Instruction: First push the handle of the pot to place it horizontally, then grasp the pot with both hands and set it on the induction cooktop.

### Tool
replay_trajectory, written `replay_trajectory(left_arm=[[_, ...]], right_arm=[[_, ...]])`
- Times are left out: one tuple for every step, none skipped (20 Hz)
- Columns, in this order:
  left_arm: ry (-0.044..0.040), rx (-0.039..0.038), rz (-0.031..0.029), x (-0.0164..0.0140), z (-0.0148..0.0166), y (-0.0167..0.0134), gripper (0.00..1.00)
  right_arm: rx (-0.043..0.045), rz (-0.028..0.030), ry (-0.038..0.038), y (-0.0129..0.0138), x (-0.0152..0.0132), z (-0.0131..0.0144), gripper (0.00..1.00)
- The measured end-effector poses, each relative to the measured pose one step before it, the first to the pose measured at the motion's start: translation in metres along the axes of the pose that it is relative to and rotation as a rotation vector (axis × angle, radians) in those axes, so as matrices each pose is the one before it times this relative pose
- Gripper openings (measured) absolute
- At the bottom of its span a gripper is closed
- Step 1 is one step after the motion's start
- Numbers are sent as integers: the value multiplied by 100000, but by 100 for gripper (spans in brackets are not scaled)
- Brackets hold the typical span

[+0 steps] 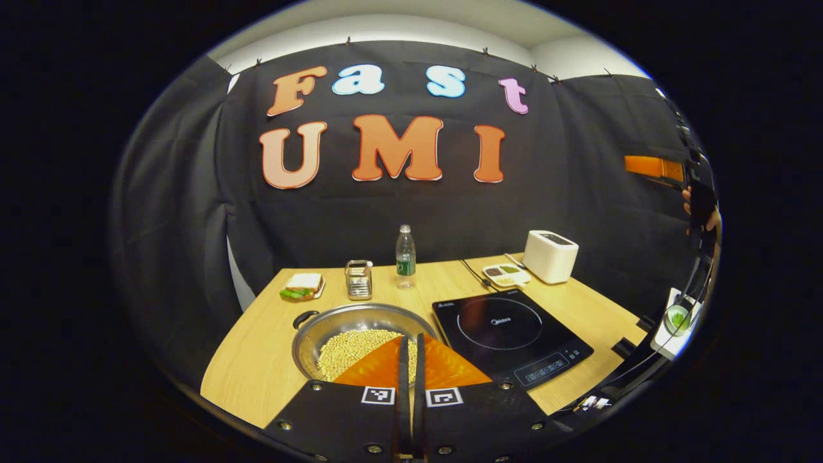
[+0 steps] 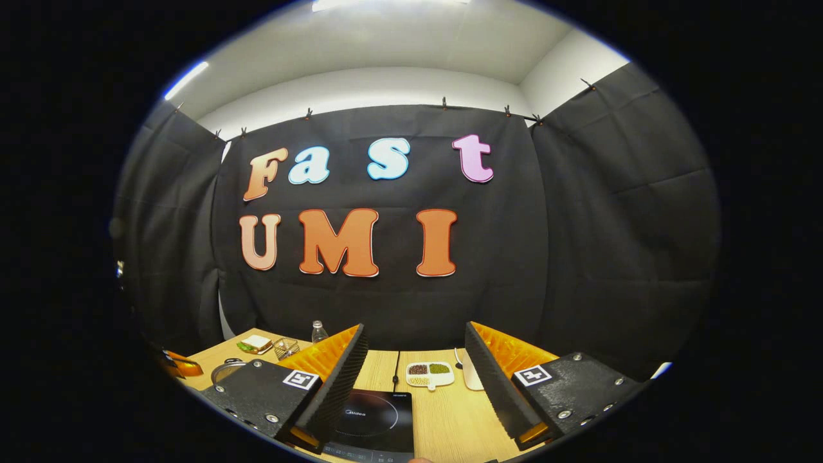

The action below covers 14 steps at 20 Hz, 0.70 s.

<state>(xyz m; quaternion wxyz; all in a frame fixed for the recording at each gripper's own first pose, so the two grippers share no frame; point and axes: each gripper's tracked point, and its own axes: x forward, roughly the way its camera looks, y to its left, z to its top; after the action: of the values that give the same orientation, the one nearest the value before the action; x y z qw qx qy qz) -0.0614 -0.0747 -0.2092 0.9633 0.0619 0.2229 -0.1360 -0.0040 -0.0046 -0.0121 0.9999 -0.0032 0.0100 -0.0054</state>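
With its two fingers pressed together and nothing between them, the left gripper [image 1: 410,360] hangs over the near side of the pot [image 1: 360,341], a wide steel pan heaped with pale beans that sits on the wooden table [image 1: 443,276] just to the left of the induction cooktop [image 1: 511,334]. A small dark handle [image 1: 305,317] sticks out from the pot's far-left rim. The black cooktop lies flat beside it, its control strip toward the near edge. Farther back on the table I can see a sandwich [image 1: 302,285] on a plate, a small metal rack [image 1: 359,280], a water bottle [image 1: 405,256], a divided dish of snacks [image 1: 506,274] and a white toaster [image 1: 550,256]. The right gripper [image 2: 416,376] is held higher, its ribbed fingers spread wide apart and gripping nothing, with the cooktop [image 2: 376,421] below and between them. From the left gripper view, that gripper [image 1: 656,168] shows far off to the right, well above the table, with a hand [image 1: 701,215] holding it.
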Motion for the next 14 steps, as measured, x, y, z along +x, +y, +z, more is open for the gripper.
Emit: replay_trajectory(left_arm=[[2541, 1182, 36, 378, -1099, -202, 2], [3073, 1344, 482, 139, -1334, -72, 2], [2656, 808, 34, 272, -1204, -196, 3], [2601, 119, -475, 402, -1143, -111, 2], [2502, -473, -1004, 413, -1001, -331, 2], [2309, -369, -1078, 406, -935, -294, 2], [2293, 72, -858, 384, -747, -132, 3], [2015, 192, -389, 429, -822, -217, 3], [1811, 139, -263, 447, -560, -92, 3], [1532, -278, -335, 392, -666, -85, 3], [1450, -295, -506, 494, -580, -31, 3], [1109, -340, 889, 508, -558, 99, 3], [1303, 40, 859, 579, -473, 270, 3], [1161, -28, 618, 548, -628, 106, 3]], right_arm=[[-162, 217, 189, 166, 70, -38, 95], [-148, 275, 220, 158, 51, -84, 95], [-76, 82, 333, 33, 105, -50, 95], [110, 220, 238, 30, -46, -97, 95], [241, 275, 86, 66, 3, -68, 95], [320, 133, 25, 22, -9, 74, 95], [149, 57, 35, 24, -9, -22, 95], [-101, -88, 146, -34, 34, -150, 95], [-97, -186, 224, -99, 72, -168, 95], [34, -115, 237, -75, -26, -44, 95], [67, -107, 268, -58, 4, -169, 95], [-30, -217, 296, -174, -54, -141, 95], [-24, -318, 253, -120, 36, -98, 95], [61, -229, 384, -108, 78, -242, 95]])
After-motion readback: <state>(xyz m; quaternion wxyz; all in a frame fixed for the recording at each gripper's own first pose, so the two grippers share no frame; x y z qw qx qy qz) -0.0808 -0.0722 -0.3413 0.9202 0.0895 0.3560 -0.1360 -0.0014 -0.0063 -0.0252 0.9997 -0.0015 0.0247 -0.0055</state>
